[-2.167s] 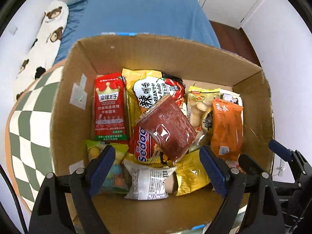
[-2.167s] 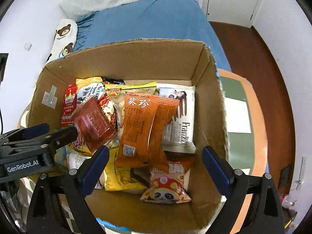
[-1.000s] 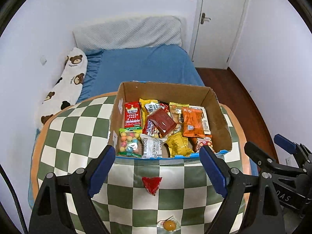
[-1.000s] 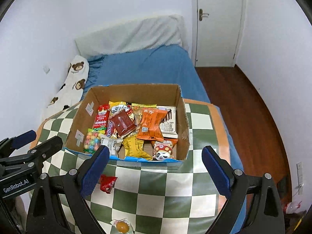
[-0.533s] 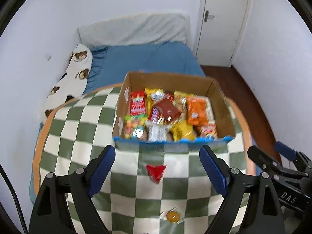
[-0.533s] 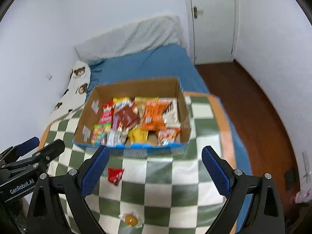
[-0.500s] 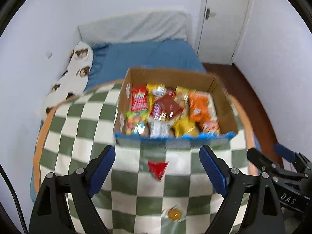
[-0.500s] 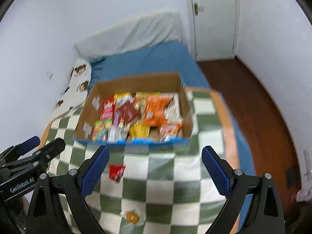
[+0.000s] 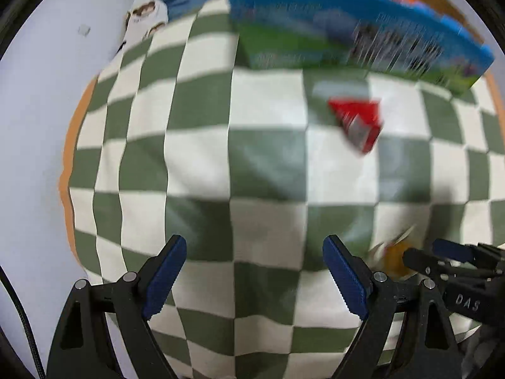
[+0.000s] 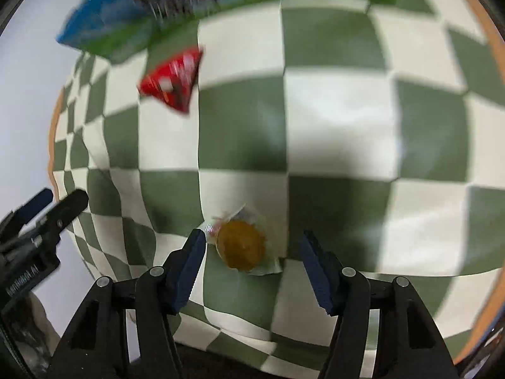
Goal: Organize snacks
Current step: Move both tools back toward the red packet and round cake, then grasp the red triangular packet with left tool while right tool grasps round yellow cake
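Observation:
A round orange snack in a clear wrapper (image 10: pixel 241 248) lies on the green-and-white checked tablecloth (image 10: pixel 341 120). My right gripper (image 10: pixel 252 252) is open low over the cloth, its jaws on either side of that snack, not touching it. A red triangular packet (image 10: pixel 172 82) lies farther off, near the snack box (image 10: pixel 151 3). My left gripper (image 9: pixel 252 259) is open and empty over bare cloth. In the left wrist view the red packet (image 9: pixel 356 121) lies ahead to the right, the orange snack (image 9: pixel 394 259) sits by the right gripper (image 9: pixel 442 260), and the box (image 9: pixel 347 34) stands at the far end.
The tablecloth's orange edge (image 9: pixel 68 145) runs along the left, with a white wall beyond. A bear-print pillow (image 9: pixel 143 19) and blue bed lie behind the table. The left gripper shows at the left edge of the right wrist view (image 10: pixel 41 214).
Both grippers have dropped from high above the box to just over the tablecloth. The right gripper now brackets the orange snack and its jaws stand narrower. The view is motion-blurred.

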A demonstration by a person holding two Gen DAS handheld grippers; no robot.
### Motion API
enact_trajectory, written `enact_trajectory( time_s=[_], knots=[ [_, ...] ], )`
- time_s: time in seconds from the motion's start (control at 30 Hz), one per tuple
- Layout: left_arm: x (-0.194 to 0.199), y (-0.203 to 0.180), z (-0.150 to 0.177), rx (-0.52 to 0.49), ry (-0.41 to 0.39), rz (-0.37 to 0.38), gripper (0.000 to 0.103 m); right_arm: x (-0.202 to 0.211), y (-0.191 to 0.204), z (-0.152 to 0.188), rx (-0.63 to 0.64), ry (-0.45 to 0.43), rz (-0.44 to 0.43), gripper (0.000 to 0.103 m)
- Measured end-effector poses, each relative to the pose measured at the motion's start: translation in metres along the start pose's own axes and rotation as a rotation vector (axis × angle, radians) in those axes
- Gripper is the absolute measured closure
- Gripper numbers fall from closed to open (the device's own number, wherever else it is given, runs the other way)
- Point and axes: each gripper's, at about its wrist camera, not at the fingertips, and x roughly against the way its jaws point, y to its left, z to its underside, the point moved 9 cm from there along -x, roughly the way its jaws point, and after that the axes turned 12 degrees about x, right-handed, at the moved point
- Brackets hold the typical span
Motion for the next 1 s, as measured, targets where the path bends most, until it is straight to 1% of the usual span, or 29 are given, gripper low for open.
enact_trajectory(
  time_s=[0.07,0.13,0.17,0.2,0.27,0.3,0.37,0.43,0.5,0.57,0.6,0.63,0.67,0.7,0.77,0.8,0.9,0.93,0.97,1.0],
  knots=[
    [-0.009,0.005,0.007,0.004,0.022,-0.014,0.015,-0.018,0.001,0.003,0.006,0.033,0.006,0.038],
    [-0.015,0.008,0.011,0.009,0.042,-0.021,0.015,-0.030,0.003,0.002,0.045,0.040,0.056,0.039],
    [-0.018,0.008,0.013,0.014,0.050,-0.020,0.015,-0.032,0.003,0.002,0.066,0.036,0.088,0.048],
    [-0.018,0.008,0.013,0.020,0.057,-0.016,0.015,-0.031,0.005,0.002,0.101,0.020,0.109,0.052],
    [-0.014,0.004,0.009,0.031,0.056,0.007,0.015,-0.027,0.005,0.004,0.129,0.003,0.134,0.056],
    [-0.011,0.002,0.005,0.036,0.052,0.015,0.015,-0.021,0.001,0.005,0.141,-0.013,0.173,0.056],
    [-0.004,-0.008,-0.008,0.047,0.033,0.051,0.015,-0.011,-0.010,0.005,0.127,-0.042,0.206,0.056],
    [0.004,-0.020,-0.024,0.060,0.016,0.087,0.015,0.002,-0.033,0.005,0.062,-0.067,0.213,0.056],
    [0.007,-0.038,-0.041,0.071,0.027,0.149,0.015,0.012,-0.053,0.002,0.001,-0.091,0.208,0.056],
    [0.005,-0.056,-0.055,0.082,0.065,0.211,0.015,0.022,-0.073,0.000,-0.054,-0.114,0.214,0.056],
    [0.003,-0.069,-0.062,0.084,0.106,0.269,0.015,0.026,-0.080,-0.001,-0.070,-0.123,0.220,0.056],
    [0.003,-0.077,-0.067,0.091,0.132,0.309,0.015,0.029,-0.085,-0.002,-0.087,-0.129,0.221,0.056],
    [0.001,-0.084,-0.072,0.098,0.149,0.336,0.015,0.031,-0.090,-0.002,-0.106,-0.134,0.216,0.056],
    [0.000,-0.090,-0.080,0.100,0.150,0.353,0.015,0.033,-0.094,-0.003,-0.119,-0.137,0.211,0.056],
    [-0.006,-0.100,-0.091,0.083,0.149,0.348,0.015,0.034,-0.096,-0.003,-0.123,-0.138,0.213,0.055],
    [-0.010,-0.105,-0.094,0.075,0.161,0.350,0.015,0.033,-0.096,-0.003,-0.122,-0.134,0.213,0.055],
    [-0.027,-0.121,-0.096,0.033,0.226,0.358,0.015,0.030,-0.096,-0.001,-0.148,-0.120,0.187,0.050],
    [-0.032,-0.123,-0.096,0.023,0.237,0.353,0.016,0.036,-0.104,-0.008,-0.157,-0.115,0.179,0.050],
    [-0.036,-0.125,-0.096,0.018,0.238,0.344,0.019,0.037,-0.106,-0.008,-0.166,-0.110,0.173,0.049],
    [-0.038,-0.126,-0.099,0.013,0.223,0.331,0.029,0.038,-0.108,-0.009,-0.169,-0.109,0.169,0.049]
  ],
)
